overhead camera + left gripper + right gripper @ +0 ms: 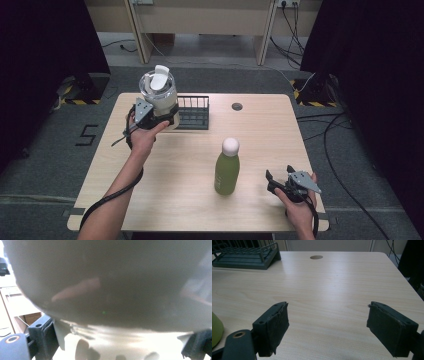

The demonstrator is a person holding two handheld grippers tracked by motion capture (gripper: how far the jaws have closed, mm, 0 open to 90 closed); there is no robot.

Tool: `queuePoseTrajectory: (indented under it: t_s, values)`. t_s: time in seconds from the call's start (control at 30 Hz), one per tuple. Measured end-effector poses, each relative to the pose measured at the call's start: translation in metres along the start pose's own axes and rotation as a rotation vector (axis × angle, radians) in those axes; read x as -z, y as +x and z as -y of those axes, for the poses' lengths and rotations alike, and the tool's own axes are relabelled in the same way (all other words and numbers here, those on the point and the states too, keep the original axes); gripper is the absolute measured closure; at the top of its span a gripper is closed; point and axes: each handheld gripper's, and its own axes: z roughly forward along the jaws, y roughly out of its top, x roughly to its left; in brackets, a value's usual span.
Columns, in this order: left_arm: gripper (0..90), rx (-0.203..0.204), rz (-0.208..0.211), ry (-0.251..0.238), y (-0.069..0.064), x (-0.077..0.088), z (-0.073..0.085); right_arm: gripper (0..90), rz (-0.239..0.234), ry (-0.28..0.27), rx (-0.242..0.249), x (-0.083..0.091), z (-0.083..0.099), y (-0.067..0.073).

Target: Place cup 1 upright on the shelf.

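My left gripper grips the clear jug low at its base; it looks top-heavy and slippery. My right gripper stands open over bare table.

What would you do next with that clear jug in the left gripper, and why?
Probably lower the clear, white-lidded jug into the black wire rack. The left gripper is clamped on its pale base, holding it lifted at the rack's left edge, while the right gripper rests open on the table.
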Motion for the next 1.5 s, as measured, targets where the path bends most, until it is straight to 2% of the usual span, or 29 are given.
queuePoseTrajectory:
  t_s: [0.37, 0.4, 0.6, 0.9, 1.5]
  values:
    - [9.2, 0.003, -0.024, 0.003, 0.005, -0.006, -0.004, 17.2, 0.002, -0.001, -0.001, 0.000, 0.000, 0.000]
    - [9.2, 0.005, -0.014, 0.000, 0.005, -0.007, -0.004, 17.2, 0.002, -0.002, -0.002, 0.000, 0.000, 0.000]
    - [9.2, 0.009, -0.037, -0.003, 0.008, -0.010, -0.007, 17.2, 0.000, -0.002, -0.005, 0.000, 0.000, 0.000]
    - [9.2, -0.007, -0.037, -0.007, 0.010, -0.017, -0.011, 17.3, 0.001, -0.002, -0.004, 0.000, 0.000, 0.000]
    - [9.2, 0.003, -0.054, -0.006, 0.014, -0.029, -0.014, 17.3, 0.000, -0.001, -0.011, 0.000, 0.000, -0.001]
